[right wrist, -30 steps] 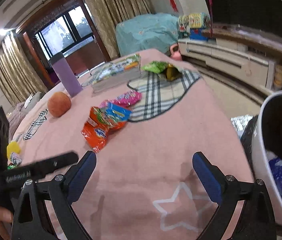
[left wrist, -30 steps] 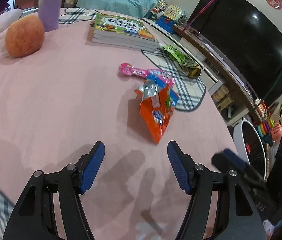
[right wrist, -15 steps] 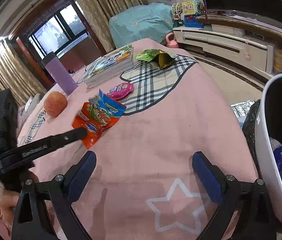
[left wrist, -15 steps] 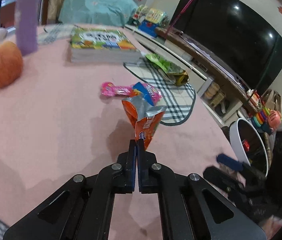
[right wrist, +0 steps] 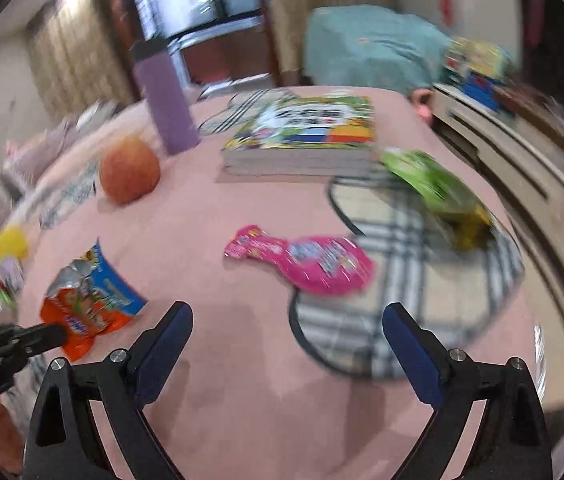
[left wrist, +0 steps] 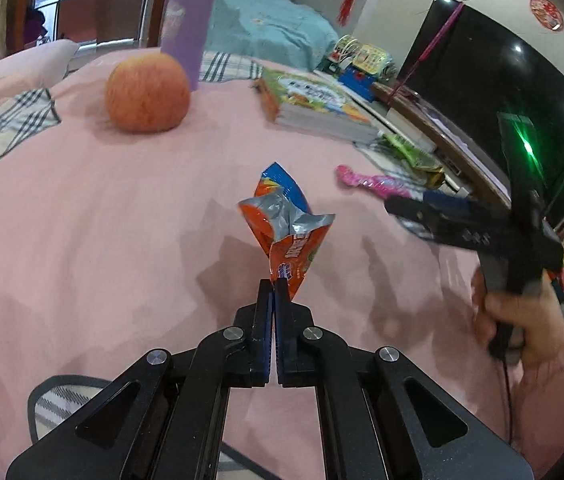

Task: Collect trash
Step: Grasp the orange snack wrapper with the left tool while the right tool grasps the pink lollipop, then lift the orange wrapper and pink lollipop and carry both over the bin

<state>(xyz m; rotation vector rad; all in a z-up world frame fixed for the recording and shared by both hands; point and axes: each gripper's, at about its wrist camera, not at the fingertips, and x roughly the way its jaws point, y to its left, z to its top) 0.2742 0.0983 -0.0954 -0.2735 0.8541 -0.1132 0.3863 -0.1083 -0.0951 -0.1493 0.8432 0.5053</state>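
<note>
Right claw [right wrist: 286, 330], jaws wide apart, faced the pink wrapper [right wrist: 306, 258] at twelve o'clock, long axis lying crosswise; left claw [left wrist: 273, 286] pinched the orange bag [left wrist: 288, 232].

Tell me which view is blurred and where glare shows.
Right wrist view: motion-smeared, worst on the green wrapper and the background. Left wrist view: sharp on the orange snack bag in the left gripper; the right gripper is smeared, and glare spots the TV screen.

Pink-covered table [left wrist: 81, 220], dark TV screen [left wrist: 522, 92], curtained window [right wrist: 209, 0], teal-draped furniture [right wrist: 366, 44], white low cabinet [right wrist: 522, 164]
</note>
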